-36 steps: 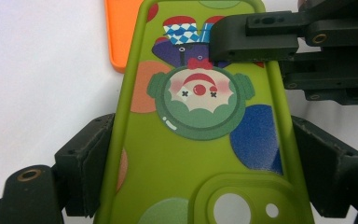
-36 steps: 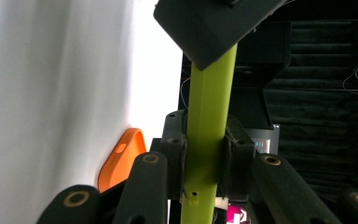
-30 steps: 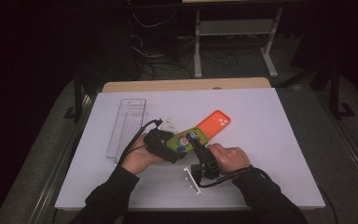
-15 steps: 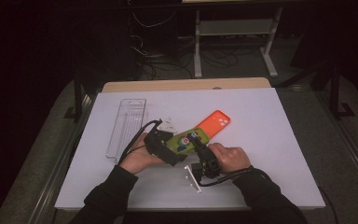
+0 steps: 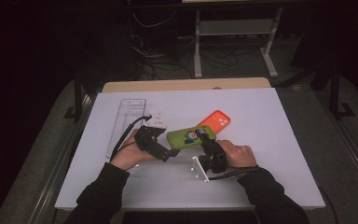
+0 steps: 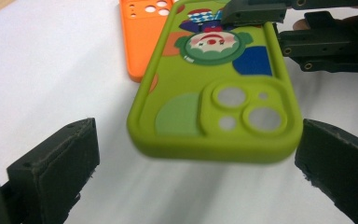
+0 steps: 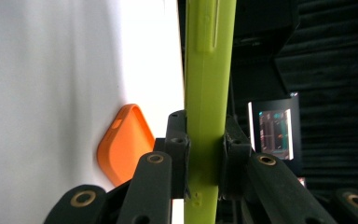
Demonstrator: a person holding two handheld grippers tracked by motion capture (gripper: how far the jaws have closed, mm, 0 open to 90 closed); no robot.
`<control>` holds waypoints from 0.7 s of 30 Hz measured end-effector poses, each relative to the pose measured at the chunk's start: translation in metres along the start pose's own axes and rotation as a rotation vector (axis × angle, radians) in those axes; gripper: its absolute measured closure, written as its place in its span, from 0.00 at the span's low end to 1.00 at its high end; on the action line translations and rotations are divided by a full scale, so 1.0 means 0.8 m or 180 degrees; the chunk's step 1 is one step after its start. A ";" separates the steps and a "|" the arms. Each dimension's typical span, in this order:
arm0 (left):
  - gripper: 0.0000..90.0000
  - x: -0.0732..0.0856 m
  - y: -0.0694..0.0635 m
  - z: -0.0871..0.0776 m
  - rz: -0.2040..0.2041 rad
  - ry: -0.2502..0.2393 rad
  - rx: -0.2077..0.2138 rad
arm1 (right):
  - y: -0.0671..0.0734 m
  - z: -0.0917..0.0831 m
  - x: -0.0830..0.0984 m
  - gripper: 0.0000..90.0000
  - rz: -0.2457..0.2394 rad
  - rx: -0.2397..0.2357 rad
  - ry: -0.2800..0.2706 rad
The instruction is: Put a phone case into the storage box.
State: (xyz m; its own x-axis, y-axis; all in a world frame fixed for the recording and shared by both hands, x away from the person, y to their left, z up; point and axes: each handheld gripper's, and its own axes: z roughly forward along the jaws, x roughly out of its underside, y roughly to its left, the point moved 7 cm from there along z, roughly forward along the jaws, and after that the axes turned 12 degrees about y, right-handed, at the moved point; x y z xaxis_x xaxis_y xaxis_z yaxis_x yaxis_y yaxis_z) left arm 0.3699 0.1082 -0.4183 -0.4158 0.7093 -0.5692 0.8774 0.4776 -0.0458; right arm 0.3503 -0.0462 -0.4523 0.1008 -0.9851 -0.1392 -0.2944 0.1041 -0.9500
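Note:
A lime-green phone case (image 5: pixel 189 136) with a clown print is held off the table, its camera end (image 6: pixel 242 112) toward my left gripper (image 6: pixel 196 149). My right gripper (image 7: pixel 205 144) is shut on the case's far end, with a pad on each face. The left gripper's jaws have just been opening. They now stand wide on either side of the case's near end, and the pads (image 6: pixel 60 158) do not touch it. In the high view the left gripper (image 5: pixel 165 142) and the right gripper (image 5: pixel 208 140) face each other across the case. An orange phone case (image 5: pixel 214 120) lies flat behind it.
A clear plastic tray (image 5: pixel 126 121) lies at the left of the white table top (image 5: pixel 270 154). A small white part (image 5: pixel 157 122) sits just behind the left hand. Dark floor, cables and a rack lie beyond the far edge.
The left gripper's jaws have spread apart off the green case's end. Both hands have stayed about where they were.

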 end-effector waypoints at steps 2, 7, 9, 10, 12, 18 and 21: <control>0.00 0.003 0.001 -0.001 0.0003 0.0046 0.0017 | 0.002 0.001 0.003 0.84 0.0090 -0.0083 0.0019; 0.00 0.004 0.006 -0.002 0.0010 0.0046 -0.0018 | 0.001 0.004 0.008 0.84 0.0319 -0.0201 0.0040; 0.00 0.003 0.004 -0.001 -0.0096 -0.0009 -0.0018 | -0.002 0.005 0.010 0.84 0.0442 -0.0289 0.0021; 0.00 0.003 0.005 -0.002 -0.0053 0.0003 -0.0056 | -0.003 0.006 0.011 0.84 0.0563 -0.0313 0.0012; 0.00 0.005 0.006 -0.002 -0.0011 0.0049 -0.0079 | -0.007 0.007 0.014 0.84 0.0679 -0.0349 0.0035; 0.00 0.003 0.007 -0.001 0.0029 0.0018 -0.0115 | -0.013 0.007 0.021 0.84 0.1243 -0.0729 0.0036; 0.00 0.004 0.008 -0.001 0.0027 0.0033 -0.0121 | -0.014 0.007 0.021 0.84 0.1509 -0.0855 0.0016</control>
State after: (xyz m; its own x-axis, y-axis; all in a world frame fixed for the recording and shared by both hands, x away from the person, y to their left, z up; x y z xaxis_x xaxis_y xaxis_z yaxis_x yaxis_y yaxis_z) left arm 0.3736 0.1140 -0.4198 -0.4109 0.7188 -0.5608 0.8713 0.4907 -0.0095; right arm 0.3609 -0.0631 -0.4455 -0.1063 -0.8395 -0.5329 -0.5389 0.4991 -0.6786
